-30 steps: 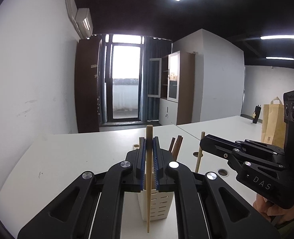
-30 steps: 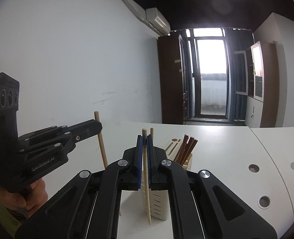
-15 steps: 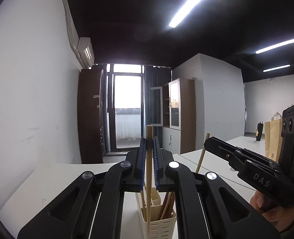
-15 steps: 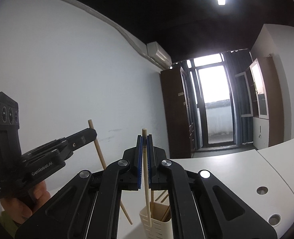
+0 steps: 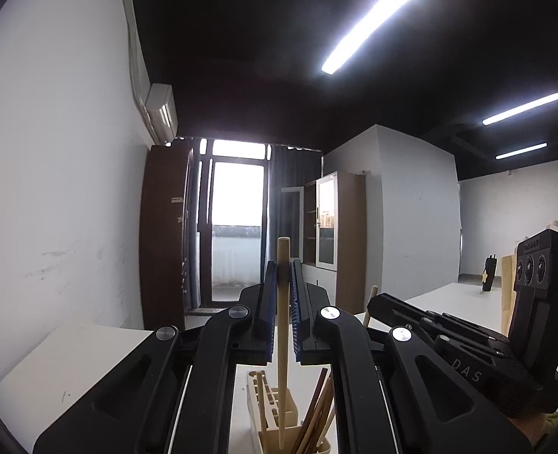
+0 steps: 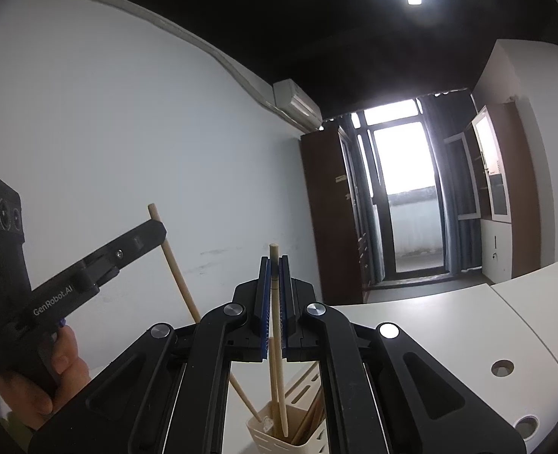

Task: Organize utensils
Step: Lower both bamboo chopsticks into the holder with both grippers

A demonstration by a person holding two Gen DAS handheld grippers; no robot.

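Fingers of both black handheld grippers are drawn in close, each pair clamped on a pale wooden chopstick, and both sticks reach down into one cream slotted plastic utensil holder (image 5: pixel 275 422) that stands on the white bench (image 5: pixel 70 359).

Left gripper (image 5: pixel 283 302): its blue-lined fingers (image 5: pixel 272 302) press on either side of a light wooden chopstick (image 5: pixel 282 340), leaving only the stick's width between them. That stick stands nearly upright, its rounded top poking above the fingertips and its lower end sunk into a compartment of the holder. In the right wrist view the same gripper (image 6: pixel 156 229) comes in from the left, held by a bare hand (image 6: pixel 44 374), with its stick (image 6: pixel 180 283) slanting down toward the holder (image 6: pixel 279 431).

Right gripper (image 6: pixel 274 283): its blue-padded fingers (image 6: pixel 265 287) are likewise closed on a second pale wooden chopstick (image 6: pixel 277 359), which runs close to vertical, its tip showing above the fingers and its foot inside the holder's open top. From the left wrist view this gripper (image 5: pixel 373 304) sits just to the right, with only the top of its stick (image 5: pixel 370 299) visible above its black body.

Several darker brown chopsticks (image 5: pixel 316 412) lean together in another section of the holder, beside the light ones. Round cable holes (image 6: pixel 502 367) dot the bench at the right.
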